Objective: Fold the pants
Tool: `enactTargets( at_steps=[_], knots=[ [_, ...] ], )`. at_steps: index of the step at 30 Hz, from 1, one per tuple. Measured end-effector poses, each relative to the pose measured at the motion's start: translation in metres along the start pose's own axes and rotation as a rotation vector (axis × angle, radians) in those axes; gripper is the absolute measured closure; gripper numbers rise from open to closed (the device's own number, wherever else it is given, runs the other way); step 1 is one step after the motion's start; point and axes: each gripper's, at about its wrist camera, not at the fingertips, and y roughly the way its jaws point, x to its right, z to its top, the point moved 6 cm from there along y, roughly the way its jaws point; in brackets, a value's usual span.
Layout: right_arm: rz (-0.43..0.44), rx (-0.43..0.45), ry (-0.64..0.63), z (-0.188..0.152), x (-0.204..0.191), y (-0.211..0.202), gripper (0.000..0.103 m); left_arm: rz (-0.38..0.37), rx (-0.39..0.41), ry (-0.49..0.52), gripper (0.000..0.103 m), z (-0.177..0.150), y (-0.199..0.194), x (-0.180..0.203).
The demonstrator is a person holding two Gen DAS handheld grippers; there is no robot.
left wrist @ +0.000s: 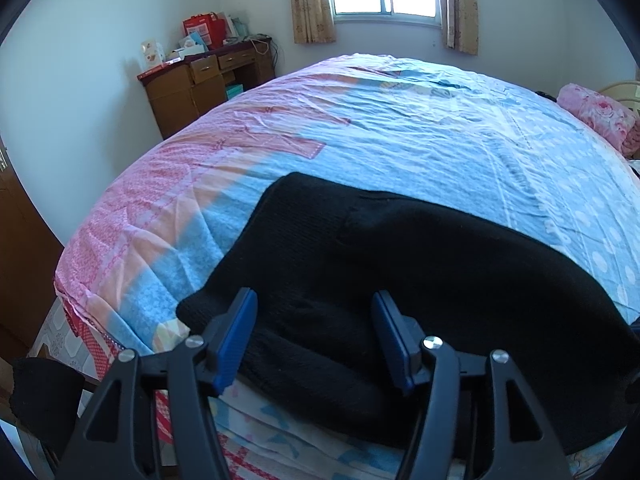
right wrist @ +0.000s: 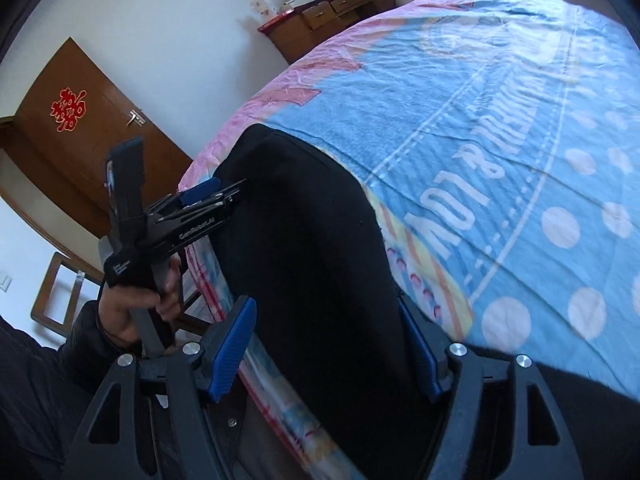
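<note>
Apparently mid-fold, the pants (left wrist: 400, 280) lie doubled on the bed (left wrist: 400, 140) at lower centre, both grippers' jaws spread empty; next they need fresh grips.

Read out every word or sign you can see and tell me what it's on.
"GenRobot.AI": body of the left gripper, letters small.
"囍": red sign on the door.
"LOW": upside down on the bed sheet; the letters beyond it are blurred.
Small white label on that gripper's handle: too small to read.
</note>
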Motion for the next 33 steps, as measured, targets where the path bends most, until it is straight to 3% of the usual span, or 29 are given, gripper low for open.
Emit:
enactTargets(
  at_steps=[4,5,7,10,14,22,24,29,33],
  knots=[
    [-0.129,0.018,-0.043,-0.009,0.003,-0.017,0.031,0.0,0.003,0.0,0.04,0.0,0.0,0.001],
    [-0.124,0.011,-0.03,-0.01,0.009,-0.02,0.031,-0.001,0.003,0.0,0.04,0.0,0.0,0.001],
    [-0.082,-0.001,0.032,-0.015,0.02,-0.022,0.031,0.002,0.002,0.001,0.038,0.0,0.0,0.002],
    [0.057,-0.042,0.136,-0.018,0.029,-0.011,0.031,0.001,0.001,0.002,0.038,-0.001,0.0,0.001],
    [0.17,-0.054,0.14,-0.008,0.027,0.0,0.03,0.0,-0.001,-0.001,0.037,-0.001,0.0,0.002],
    [0.175,0.018,0.141,0.033,0.018,0.02,0.023,-0.012,-0.01,-0.011,0.037,0.0,0.0,0.001],
    [0.219,-0.02,0.086,0.028,0.003,0.019,0.023,-0.016,-0.01,-0.015,0.037,0.0,0.0,0.001],
    [0.221,-0.117,0.017,-0.004,-0.014,0.016,0.024,-0.011,-0.009,-0.006,0.033,0.0,0.0,0.003],
    [0.204,-0.094,0.054,-0.008,-0.007,0.01,0.024,-0.014,-0.009,-0.008,0.033,0.0,0.001,0.004]
  ],
)
